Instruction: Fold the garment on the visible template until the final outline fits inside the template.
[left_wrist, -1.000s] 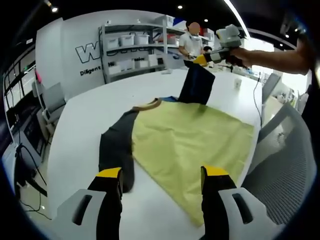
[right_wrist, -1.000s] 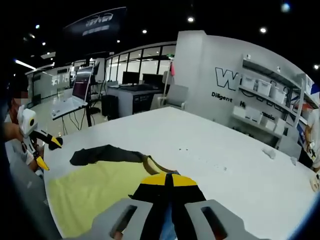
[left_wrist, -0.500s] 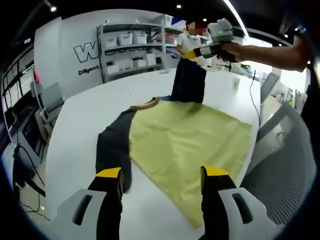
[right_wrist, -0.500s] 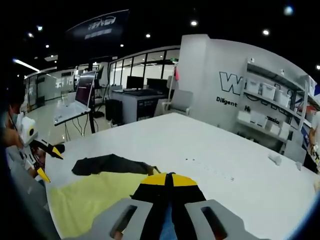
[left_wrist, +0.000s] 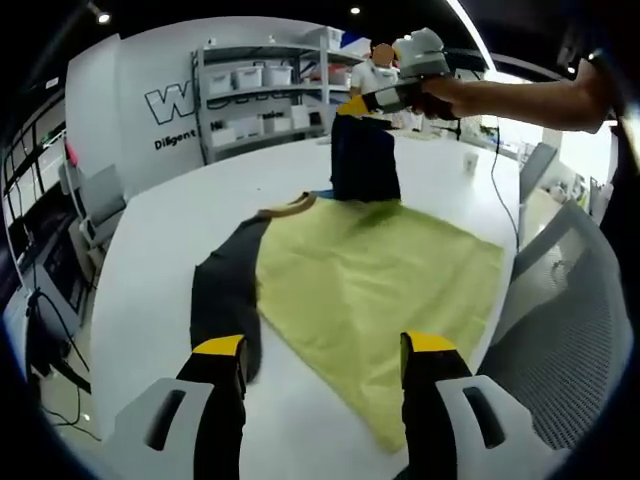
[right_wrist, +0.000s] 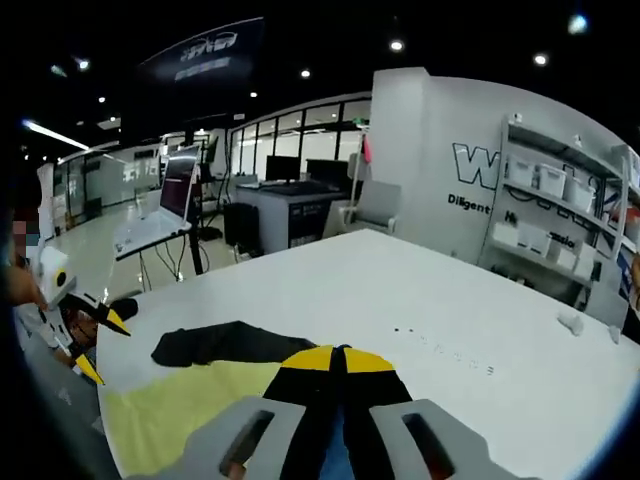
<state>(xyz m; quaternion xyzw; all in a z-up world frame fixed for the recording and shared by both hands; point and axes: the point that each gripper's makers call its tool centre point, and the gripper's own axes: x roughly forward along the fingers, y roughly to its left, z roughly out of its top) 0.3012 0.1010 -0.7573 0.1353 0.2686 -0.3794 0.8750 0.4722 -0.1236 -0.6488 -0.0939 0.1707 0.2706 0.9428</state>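
White table (left_wrist: 160, 230), garment (left_wrist: 228, 290) lengthwise across template (left_wrist: 380, 280), sleeve lifted by right tongs (left_wrist: 352, 106)

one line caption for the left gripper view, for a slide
Right gripper lifts a dark garment sleeve above the yellow template; open left gripper waits nearby.

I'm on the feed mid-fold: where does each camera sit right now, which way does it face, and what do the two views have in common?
Left gripper view: rides the open left tool, low at the table's near edge, facing across the yellow template and dark garment toward the shelves; the person's arm holds the right tool, lifting a garment part.
Right gripper view: rides the raised right tool, shut on dark fabric, facing across the table toward the office; the left tool shows at left.
Shared: table, template, garment, shelves.
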